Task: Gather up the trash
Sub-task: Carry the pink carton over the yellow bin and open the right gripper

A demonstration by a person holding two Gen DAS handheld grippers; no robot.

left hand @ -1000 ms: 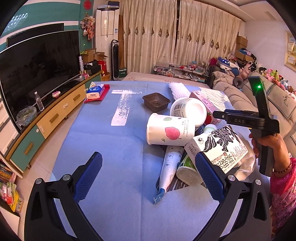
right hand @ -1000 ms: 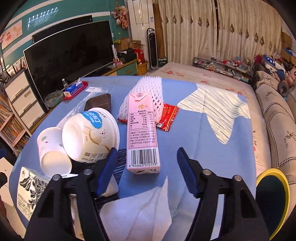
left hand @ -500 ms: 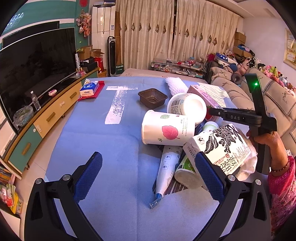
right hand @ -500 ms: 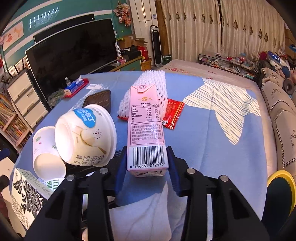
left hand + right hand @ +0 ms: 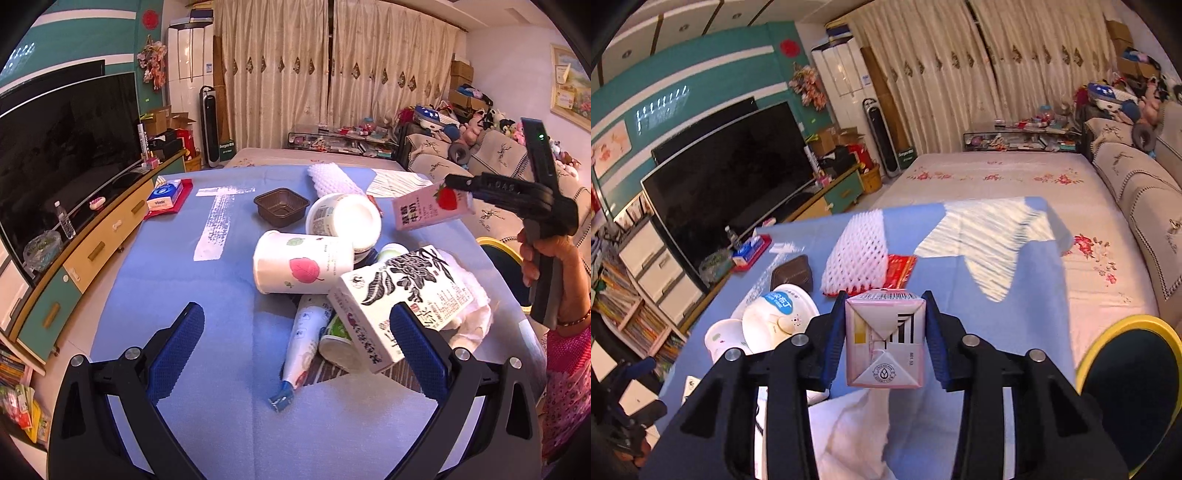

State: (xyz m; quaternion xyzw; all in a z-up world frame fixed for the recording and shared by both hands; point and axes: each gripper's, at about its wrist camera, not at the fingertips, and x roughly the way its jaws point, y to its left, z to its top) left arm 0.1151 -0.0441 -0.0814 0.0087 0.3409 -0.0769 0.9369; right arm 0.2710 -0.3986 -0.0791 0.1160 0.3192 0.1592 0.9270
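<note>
My right gripper (image 5: pixel 885 334) is shut on a pink strawberry milk carton (image 5: pixel 885 341), lifted clear of the blue table; the carton (image 5: pixel 432 207) hangs in the air at the right of the left wrist view, held by that gripper (image 5: pixel 463 186). My left gripper (image 5: pixel 297 341) stands open low over the table's near part, nothing between its fingers. Ahead of it lies a trash pile: a leaf-print paper cup (image 5: pixel 303 263) on its side, a black-and-white carton (image 5: pixel 400 304), a white tube (image 5: pixel 304 345), a white bowl (image 5: pixel 345 219) and crumpled tissue (image 5: pixel 471 321).
A brown plastic tray (image 5: pixel 281 206), a white foam net (image 5: pixel 858 254) and a red wrapper (image 5: pixel 899 269) lie farther back on the blue cloth (image 5: pixel 192 280). A yellow-rimmed bin (image 5: pixel 1134 387) stands right of the table. TV and cabinet along the left; a tissue pack (image 5: pixel 164 194) at the table's left edge.
The right gripper closed on the pink carton and lifted it off the table, tipping it end-on to its camera. The left gripper barely moved.
</note>
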